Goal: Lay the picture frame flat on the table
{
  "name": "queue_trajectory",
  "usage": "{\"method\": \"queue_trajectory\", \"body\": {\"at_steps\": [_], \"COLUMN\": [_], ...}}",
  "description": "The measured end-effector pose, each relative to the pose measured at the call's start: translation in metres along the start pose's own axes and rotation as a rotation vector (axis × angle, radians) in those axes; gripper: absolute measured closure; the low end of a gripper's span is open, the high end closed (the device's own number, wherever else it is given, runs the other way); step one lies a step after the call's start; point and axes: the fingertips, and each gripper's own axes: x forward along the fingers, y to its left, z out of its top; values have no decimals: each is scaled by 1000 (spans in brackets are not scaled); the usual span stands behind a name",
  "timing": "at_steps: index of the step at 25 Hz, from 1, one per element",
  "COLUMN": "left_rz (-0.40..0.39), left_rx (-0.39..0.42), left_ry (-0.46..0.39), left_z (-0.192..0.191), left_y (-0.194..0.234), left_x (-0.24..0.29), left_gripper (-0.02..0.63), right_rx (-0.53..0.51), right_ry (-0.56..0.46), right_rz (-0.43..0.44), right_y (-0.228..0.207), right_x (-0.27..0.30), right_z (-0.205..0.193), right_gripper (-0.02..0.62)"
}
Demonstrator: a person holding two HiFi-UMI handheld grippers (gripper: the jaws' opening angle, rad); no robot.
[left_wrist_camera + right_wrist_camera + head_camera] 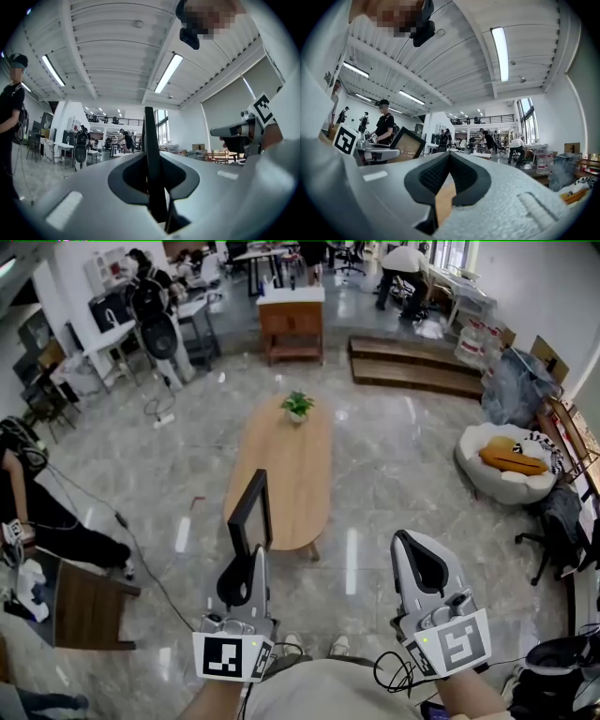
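Standing largest in the lot, oval wooden table (291, 465): bare light-wood top, long axis running away from the person, near end free for the task. Next, picture frame (251, 512): dark rectangular moulding with a tan panel face, held upright in the air in front of the person, its outline crossing the table's near left end in the head view; whether it is already above the top cannot be told. Handling, judged: rigid, thin and probably light. It may be glazed, so treat it as fragile and set it down gently. The smooth moulding is likely to pivot in a narrow pinch, so take hold on a rail rather than the panel, with a second hold on the opposite rail while tipping it over. Left gripper (251, 554): jaws clamped narrow on the frame's lower rail, the frame standing edge-on between the pads, gripper pointing forward and roughly level, hand low by the waist. Right gripper (409, 542): jaws closed tip to tip with nothing between them, roughly level, held apart to the right of the frame. Smallest, potted plant (297, 406): green, on the table's far end, well apart from the frame.
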Motion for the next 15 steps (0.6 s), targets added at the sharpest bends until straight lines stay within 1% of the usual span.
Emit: {"method": "queue_trajectory", "body": {"at_steps": [7,15], "left_rz": [2,42], "left_rx": [6,6], "left_ry": [14,25], "left_z": [-5,-10], "left_y": [-11,-27], "left_x": [4,10], "left_gripper": [541,541], "right_rx": [16,17], "right_ry": [4,1], "right_rz": [22,63], "right_y": [-9,-28], "right_x": [-3,-8], "right_z": [-10,-22], "right_gripper": [594,594]}}
